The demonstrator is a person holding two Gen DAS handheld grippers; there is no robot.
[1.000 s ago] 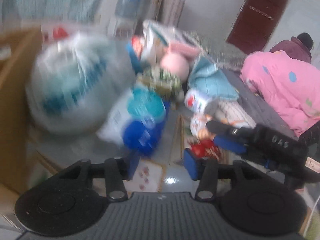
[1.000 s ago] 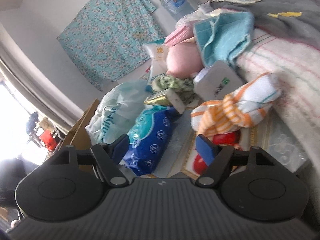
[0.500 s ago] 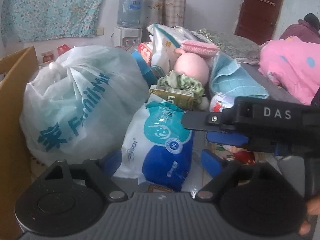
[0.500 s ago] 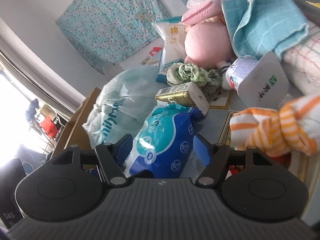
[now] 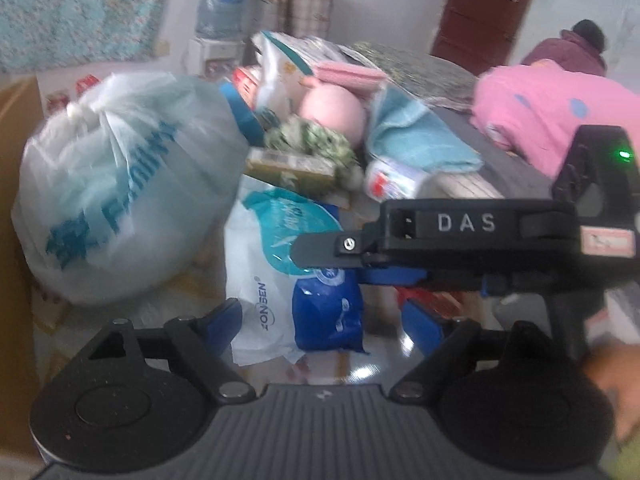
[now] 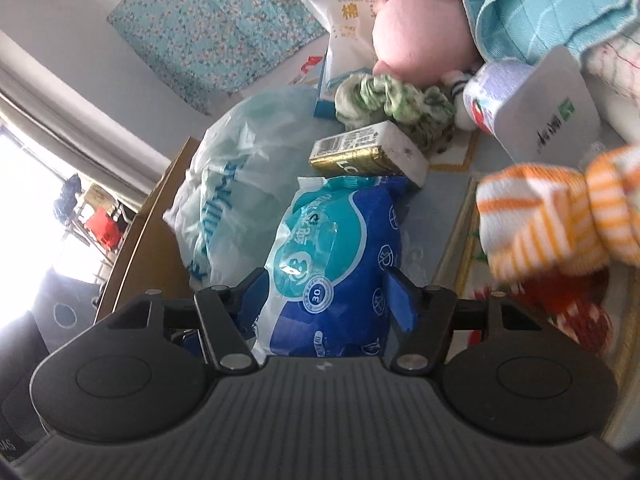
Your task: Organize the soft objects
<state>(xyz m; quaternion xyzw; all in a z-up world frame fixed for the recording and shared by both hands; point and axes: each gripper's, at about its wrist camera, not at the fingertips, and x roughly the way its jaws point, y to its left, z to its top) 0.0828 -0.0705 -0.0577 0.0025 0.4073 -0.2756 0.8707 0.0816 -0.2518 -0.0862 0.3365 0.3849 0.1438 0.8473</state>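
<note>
A blue and white soft pack [image 5: 320, 300] lies on the floor mat in front of a heap of soft things. My left gripper [image 5: 324, 320] stands open and wide, one fingertip on each side of the pack's near end without touching it. My right gripper [image 5: 348, 260] reaches in from the right, across the pack. In the right wrist view, the right gripper [image 6: 328, 300] has the pack [image 6: 336, 256] between its blue pads; its jaws are closing and I see no squeeze on the pack. An orange striped towel [image 6: 552, 216] lies to the right.
A tied white plastic bag [image 5: 116, 200] leans on a cardboard box [image 5: 12, 240] at the left. Behind the pack are a gold carton [image 5: 288, 168], a green cloth [image 5: 312, 136], a pink plush [image 5: 332, 112] and a teal towel [image 5: 416, 136]. A pink blanket [image 5: 552, 120] covers the bed; a person [image 5: 576, 48] is behind it.
My left gripper's jaws have spread wide and it has sunk a little toward the pack. My right gripper has swung left over the pack, and its jaws have narrowed around it.
</note>
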